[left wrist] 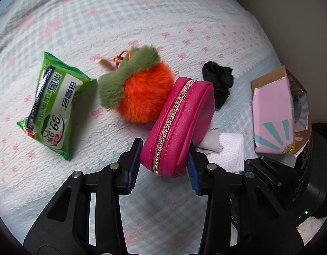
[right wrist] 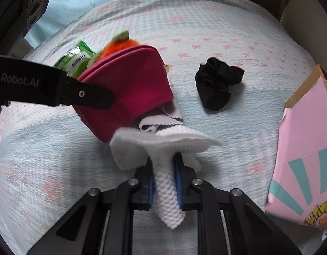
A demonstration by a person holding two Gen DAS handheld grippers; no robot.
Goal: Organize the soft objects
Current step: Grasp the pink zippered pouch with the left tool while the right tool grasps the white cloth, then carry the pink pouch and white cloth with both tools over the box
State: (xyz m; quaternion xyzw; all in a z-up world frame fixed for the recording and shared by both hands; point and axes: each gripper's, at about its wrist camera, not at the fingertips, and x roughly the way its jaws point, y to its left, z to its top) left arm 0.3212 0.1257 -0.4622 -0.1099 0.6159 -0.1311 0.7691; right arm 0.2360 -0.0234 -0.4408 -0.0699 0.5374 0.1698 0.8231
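Observation:
My left gripper (left wrist: 163, 165) is shut on a pink zip pouch (left wrist: 180, 125), held above the bed; the pouch also shows in the right wrist view (right wrist: 129, 89). My right gripper (right wrist: 164, 176) is shut on a white textured cloth (right wrist: 165, 148), which also shows in the left wrist view (left wrist: 229, 150). A small grey cloth (right wrist: 161, 123) lies under the pouch's edge. An orange and green furry pom-pom (left wrist: 138, 85), a green wet-wipes pack (left wrist: 55, 106) and a black scrunchie (left wrist: 219, 82), seen from the right wrist too (right wrist: 216, 87), lie on the bed.
A pink and teal cardboard box (left wrist: 278, 114) stands open at the right; it also shows in the right wrist view (right wrist: 305, 161). The bedspread (left wrist: 121, 21) is pale blue check with pink bows. The left gripper's arm (right wrist: 53, 85) crosses the right wrist view.

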